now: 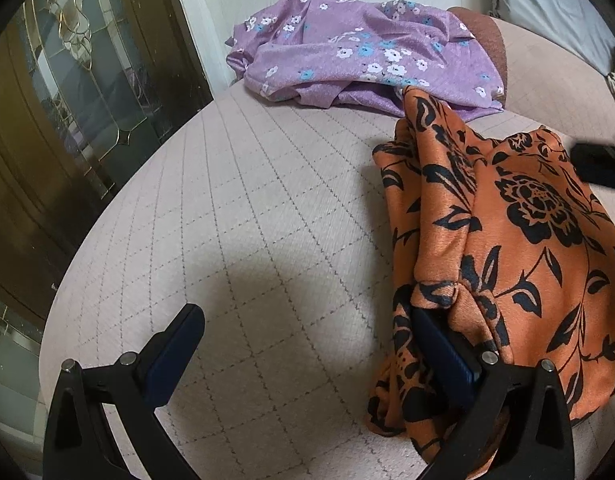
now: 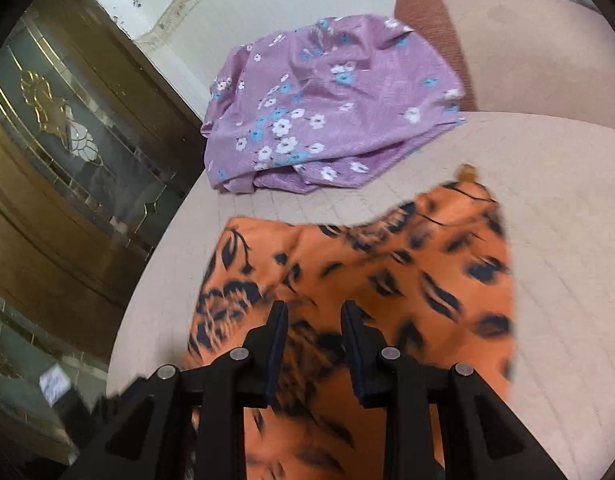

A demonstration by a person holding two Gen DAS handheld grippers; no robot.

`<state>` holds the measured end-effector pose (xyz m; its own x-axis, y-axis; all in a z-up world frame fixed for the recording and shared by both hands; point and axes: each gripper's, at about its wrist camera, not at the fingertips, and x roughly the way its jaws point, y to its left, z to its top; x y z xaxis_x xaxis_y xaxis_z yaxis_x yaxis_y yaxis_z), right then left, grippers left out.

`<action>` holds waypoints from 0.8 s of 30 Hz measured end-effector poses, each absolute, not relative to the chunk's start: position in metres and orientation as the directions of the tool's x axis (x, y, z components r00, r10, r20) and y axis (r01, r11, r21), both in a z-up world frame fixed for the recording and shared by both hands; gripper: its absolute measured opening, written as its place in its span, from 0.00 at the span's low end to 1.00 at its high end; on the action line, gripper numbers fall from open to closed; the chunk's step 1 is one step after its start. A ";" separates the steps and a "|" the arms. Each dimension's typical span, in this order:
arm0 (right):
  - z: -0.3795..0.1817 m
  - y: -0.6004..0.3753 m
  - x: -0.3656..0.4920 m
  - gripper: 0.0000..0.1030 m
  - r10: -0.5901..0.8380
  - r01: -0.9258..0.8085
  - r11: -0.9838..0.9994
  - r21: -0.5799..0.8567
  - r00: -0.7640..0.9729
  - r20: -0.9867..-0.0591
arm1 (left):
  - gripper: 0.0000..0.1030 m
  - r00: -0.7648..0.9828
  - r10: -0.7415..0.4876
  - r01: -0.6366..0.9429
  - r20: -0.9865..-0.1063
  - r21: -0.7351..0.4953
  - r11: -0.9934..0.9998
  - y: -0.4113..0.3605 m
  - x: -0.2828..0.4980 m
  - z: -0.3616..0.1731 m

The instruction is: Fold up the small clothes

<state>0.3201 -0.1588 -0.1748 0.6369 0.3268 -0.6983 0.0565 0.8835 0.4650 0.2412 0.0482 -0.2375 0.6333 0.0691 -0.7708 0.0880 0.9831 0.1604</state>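
Note:
An orange garment with black flowers [image 1: 519, 240] lies bunched on the pale quilted surface [image 1: 247, 208]. My left gripper [image 1: 307, 320] is open wide; its right finger [image 1: 439, 348] is under a fold of the orange cloth, its left finger [image 1: 175, 344] is over bare surface. In the right wrist view the orange garment [image 2: 387, 264] is spread and blurred. My right gripper [image 2: 313, 320] is open just above it, with nothing between the fingers. A crumpled purple garment with white and blue flowers [image 1: 359, 52] lies further back; it also shows in the right wrist view [image 2: 319, 108].
A dark wooden cabinet with glass and brass inlay [image 1: 67, 100] stands at the left, close to the surface's edge. A brown cushion edge [image 1: 487, 28] and a grey pillow [image 1: 547, 8] lie at the back right. A white wall [image 2: 227, 0] is behind.

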 end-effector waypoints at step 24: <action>-0.215 -0.164 0.276 0.31 0.276 0.047 0.924 0.379 0.605 -0.747 | 1.00 0.664 0.072 0.097 -0.744 0.181 0.979 0.043 0.236 -0.232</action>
